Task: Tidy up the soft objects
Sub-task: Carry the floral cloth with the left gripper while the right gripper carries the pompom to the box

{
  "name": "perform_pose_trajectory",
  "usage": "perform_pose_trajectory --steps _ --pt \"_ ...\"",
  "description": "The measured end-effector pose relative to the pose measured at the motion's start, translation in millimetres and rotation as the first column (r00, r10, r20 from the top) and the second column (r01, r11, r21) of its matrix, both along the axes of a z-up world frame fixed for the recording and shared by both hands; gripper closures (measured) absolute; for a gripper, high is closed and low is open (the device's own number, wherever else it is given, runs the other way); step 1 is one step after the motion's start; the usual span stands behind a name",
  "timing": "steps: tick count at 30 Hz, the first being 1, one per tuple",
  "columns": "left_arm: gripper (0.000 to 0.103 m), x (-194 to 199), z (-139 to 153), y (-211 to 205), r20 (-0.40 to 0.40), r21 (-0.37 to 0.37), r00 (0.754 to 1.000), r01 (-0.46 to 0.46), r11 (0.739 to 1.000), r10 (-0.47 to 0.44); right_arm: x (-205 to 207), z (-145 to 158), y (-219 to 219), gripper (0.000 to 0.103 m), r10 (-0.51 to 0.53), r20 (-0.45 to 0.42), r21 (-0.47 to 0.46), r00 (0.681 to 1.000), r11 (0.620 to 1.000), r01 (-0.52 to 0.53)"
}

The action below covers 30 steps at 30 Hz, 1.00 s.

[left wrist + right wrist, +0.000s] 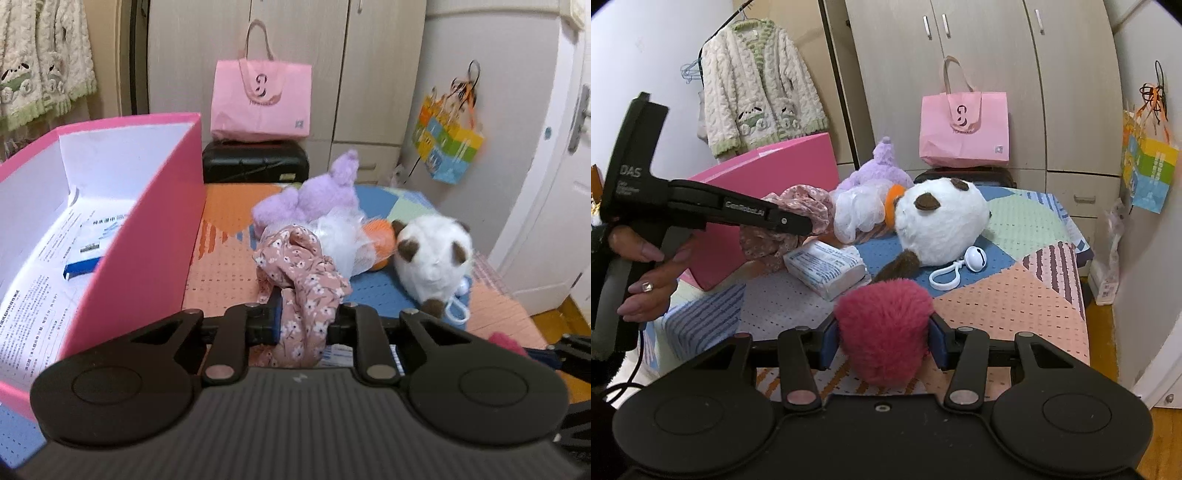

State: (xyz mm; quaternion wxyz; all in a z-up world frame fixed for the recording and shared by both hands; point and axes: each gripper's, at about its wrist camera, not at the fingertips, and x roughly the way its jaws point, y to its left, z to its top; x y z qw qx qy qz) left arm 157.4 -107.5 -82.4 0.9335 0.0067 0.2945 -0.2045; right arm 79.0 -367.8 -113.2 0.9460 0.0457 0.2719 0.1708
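Observation:
My left gripper is shut on a pink floral cloth, held above the table beside the pink box. From the right wrist view the left gripper holds the cloth by the box. My right gripper is shut on a dark pink fuzzy ball over the table's near edge. On the table lie a purple plush, a white mesh puff, an orange ball and a white panda-like plush.
The pink box holds papers and a blue packet. A tissue pack and a white bell with loop lie on the patterned tablecloth. A pink bag on a black case stands behind. A door is at right.

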Motion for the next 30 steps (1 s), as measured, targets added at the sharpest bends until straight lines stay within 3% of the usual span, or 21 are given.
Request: perform_pose_trajectory --steps 7,12,20,25,30 --pt "0.085 -21 22 15 0.025 -0.030 0.999 0.039 0.999 -0.038 -6 13 8 0.049 0.009 0.022 -0.033 1.000 0.999 -0.009" --pt "0.085 -44 33 24 0.072 0.018 0.996 0.053 0.998 -0.054 -11 23 16 0.049 0.012 -0.009 -0.062 1.000 0.998 -0.013" --pt "0.085 -69 49 51 0.045 0.021 0.993 0.104 0.994 -0.105 -30 47 35 0.049 0.076 -0.034 -0.075 0.997 0.994 -0.078" --pt "0.085 -82 56 72 0.001 0.011 0.990 0.142 0.990 -0.142 -35 62 51 0.049 0.152 -0.082 -0.028 0.985 0.988 -0.154" --pt "0.085 -96 62 98 -0.013 0.017 0.992 0.123 0.992 -0.123 -36 75 70 0.049 0.248 -0.108 0.029 0.963 0.969 -0.246"
